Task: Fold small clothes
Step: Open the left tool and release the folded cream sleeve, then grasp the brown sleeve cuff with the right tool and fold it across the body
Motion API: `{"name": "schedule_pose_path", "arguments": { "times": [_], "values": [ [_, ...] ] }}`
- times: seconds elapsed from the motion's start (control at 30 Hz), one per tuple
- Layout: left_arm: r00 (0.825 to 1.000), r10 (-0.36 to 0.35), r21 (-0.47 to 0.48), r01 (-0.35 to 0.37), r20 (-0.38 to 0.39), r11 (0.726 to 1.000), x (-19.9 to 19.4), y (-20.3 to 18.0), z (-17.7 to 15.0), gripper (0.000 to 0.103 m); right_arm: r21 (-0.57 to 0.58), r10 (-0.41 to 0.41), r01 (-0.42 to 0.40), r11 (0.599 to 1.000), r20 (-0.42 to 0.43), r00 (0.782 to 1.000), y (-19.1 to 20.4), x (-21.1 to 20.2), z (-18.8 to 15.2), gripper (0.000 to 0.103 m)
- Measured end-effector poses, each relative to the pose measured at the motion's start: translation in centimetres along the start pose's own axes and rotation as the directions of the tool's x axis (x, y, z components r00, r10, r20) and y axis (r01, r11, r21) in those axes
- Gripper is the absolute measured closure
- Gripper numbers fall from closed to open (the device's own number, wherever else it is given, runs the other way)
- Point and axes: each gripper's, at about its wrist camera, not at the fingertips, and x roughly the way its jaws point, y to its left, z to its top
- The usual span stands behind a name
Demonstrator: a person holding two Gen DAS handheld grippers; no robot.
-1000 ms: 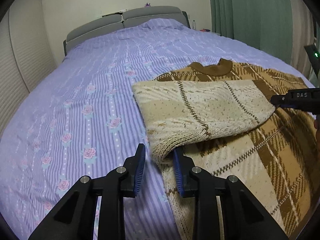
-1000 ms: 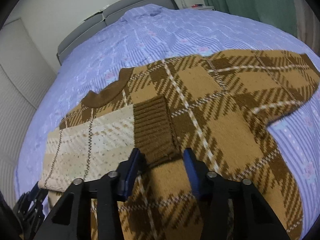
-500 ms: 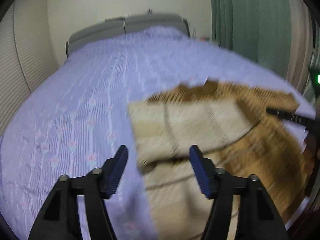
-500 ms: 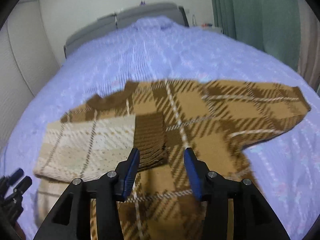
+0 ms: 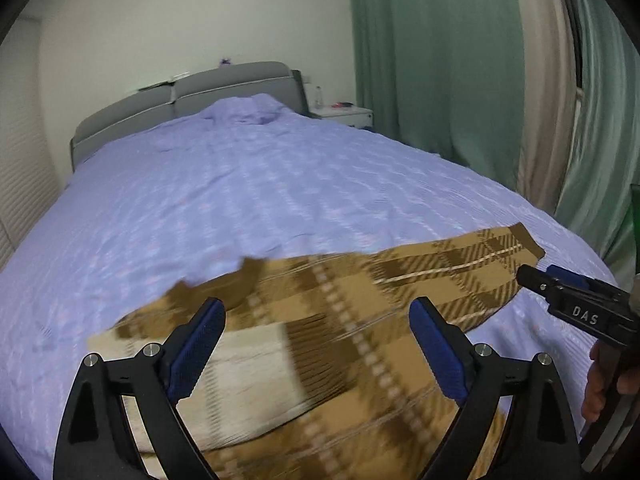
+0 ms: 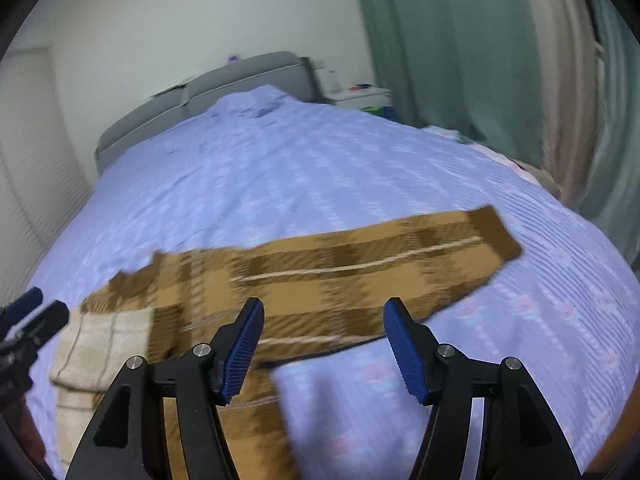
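Observation:
A brown and tan plaid sweater (image 5: 352, 312) (image 6: 320, 272) lies flat on the lilac bedspread (image 5: 248, 200). Its left sleeve is folded over the body, showing the pale inside (image 5: 248, 376) (image 6: 100, 340). The right sleeve (image 6: 440, 248) stretches out to the right. My left gripper (image 5: 316, 348) hangs above the sweater, its jaws opening wide with nothing between them. My right gripper (image 6: 324, 344) hovers over the sweater's side near the right armpit, jaws opening, nothing between its pads. The right gripper's tip (image 5: 568, 292) shows at the right of the left wrist view.
A grey headboard (image 5: 192, 96) stands at the far end of the bed. A white nightstand (image 5: 344, 114) with small items is beside it. Green and beige curtains (image 5: 460, 80) hang along the right side. A person's hand (image 5: 604, 380) grips the right tool.
Both grippers let go of the folded left sleeve, opened and pulled back and up. The views swung right, bringing the spread right sleeve into sight.

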Motion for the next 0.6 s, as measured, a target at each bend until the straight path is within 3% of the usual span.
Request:
{"name": "schedule_pose_path", "arguments": {
  "times": [0.13, 0.33, 0.6],
  "values": [
    [0.997, -0.015, -0.013, 0.014, -0.075, 1.000, 3.8, -4.1, 2.1, 0.009, 0.146, -0.033, 0.032, 0.989, 0.006, 0.999, -6.5, 1.5, 0.6, 0.040],
    [0.992, 0.000, 0.007, 0.000, -0.124, 1.000, 6.8, -7.9, 3.4, 0.009, 0.314, -0.060, 0.064, 0.947, -0.023, 0.998, -13.6, 4.6, 0.9, 0.041],
    [0.990, 0.008, 0.018, -0.006, -0.138, 1.000, 7.7, -9.0, 3.2, 0.009, 0.451, -0.014, 0.044, 0.891, -0.070, 0.997, -18.1, 9.2, 1.0, 0.050]
  ]
}}
